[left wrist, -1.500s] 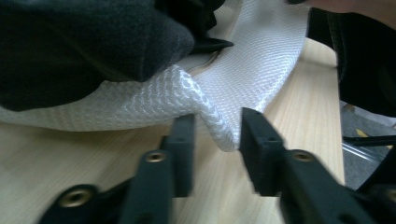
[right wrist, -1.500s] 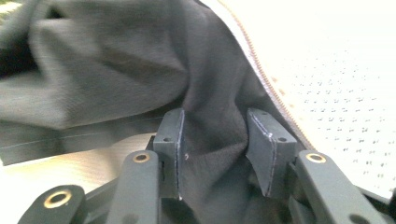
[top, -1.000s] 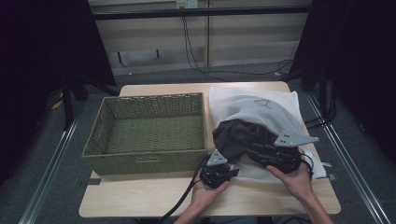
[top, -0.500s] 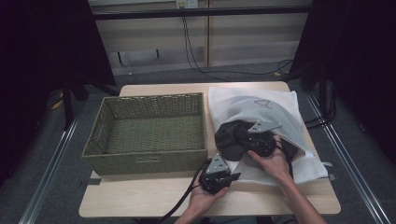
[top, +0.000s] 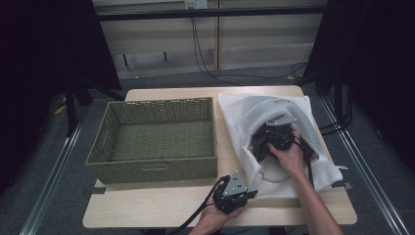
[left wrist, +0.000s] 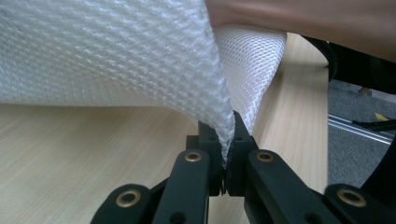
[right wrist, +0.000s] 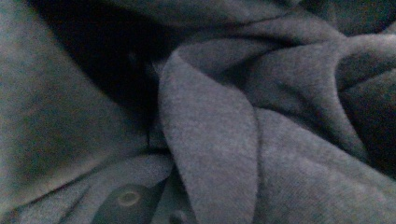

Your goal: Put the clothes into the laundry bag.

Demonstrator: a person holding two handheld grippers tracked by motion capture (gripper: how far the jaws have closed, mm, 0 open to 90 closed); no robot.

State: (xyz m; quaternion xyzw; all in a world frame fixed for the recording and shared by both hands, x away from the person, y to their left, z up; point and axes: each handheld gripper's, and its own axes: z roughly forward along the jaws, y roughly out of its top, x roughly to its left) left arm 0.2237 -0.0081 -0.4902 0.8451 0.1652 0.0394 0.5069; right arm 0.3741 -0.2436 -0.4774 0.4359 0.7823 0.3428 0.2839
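Dark garment being stuffed into the mesh bag (top: 244, 115)

Bag edge is clamped by left gripper (left wrist: 227, 161); garment (right wrist: 261, 140), inside the bag, is clenched by right gripper (top: 275, 131), whose fingers have just been closing. Basket (top: 147, 172) beside the bag lies unfilled.

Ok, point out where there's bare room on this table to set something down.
Free: the wicker basket's floor; the front strip of table between basket and near edge, left of the left gripper. Crowded: the right half, under the white mesh bag, where the right gripper is pushed into dark cloth.
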